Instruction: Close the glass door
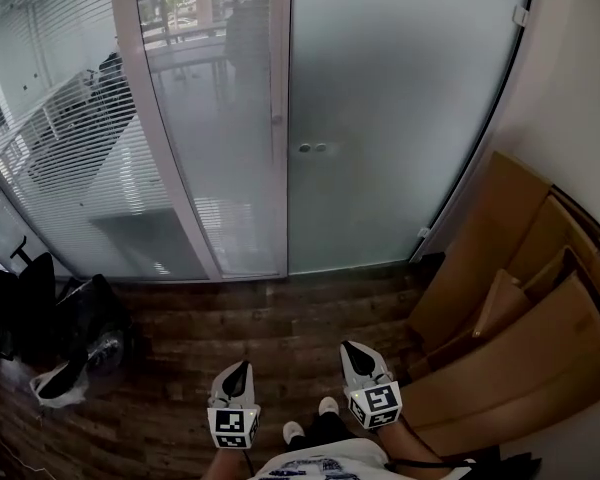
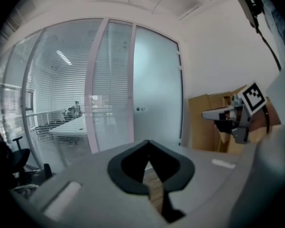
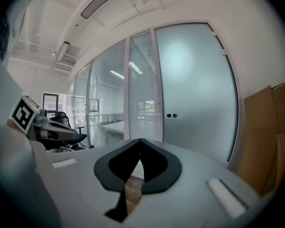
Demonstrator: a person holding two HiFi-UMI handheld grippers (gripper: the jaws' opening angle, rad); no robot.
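1. While both grippers hang low at the bottom centre of the head view, the glass door (image 1: 400, 118) stands well apart from them, filling the upper middle and upper right of the frame beyond a stretch of floor (image 1: 280, 318).
2. Left gripper (image 1: 237, 373): bottom centre, slightly left. Its jaws point up-frame toward the door, and in the left gripper view the dark tips meet with nothing between them.
3. Right gripper (image 1: 355, 353): just right of the left one and near it, not touching. In the right gripper view its jaws are together too, empty, with the door straight ahead and a little to the right of the tips.
4. Door: one tall pane of frosted, pale grey-green glass, smooth and matt. Its left edge meets a white post (image 1: 280, 118), and two small dark round fittings (image 1: 312, 148) sit close to that edge at mid-height. The wide-angle views bow its outline.
5. Partition (image 1: 80, 168), upper left: clear glass behind thin horizontal white slats, set in white frames, with office furniture dimly visible through it.
6. The floor is dark brown wood-grain planking with a worn look.
7. Cardboard sheets (image 1: 520, 298), right and lower right: flat, brown, leaning against the white wall.
8. Grippers: light grey rounded shells, black-rimmed jaws, and a cube with black-and-white square markers (image 1: 232, 426) at the rear.
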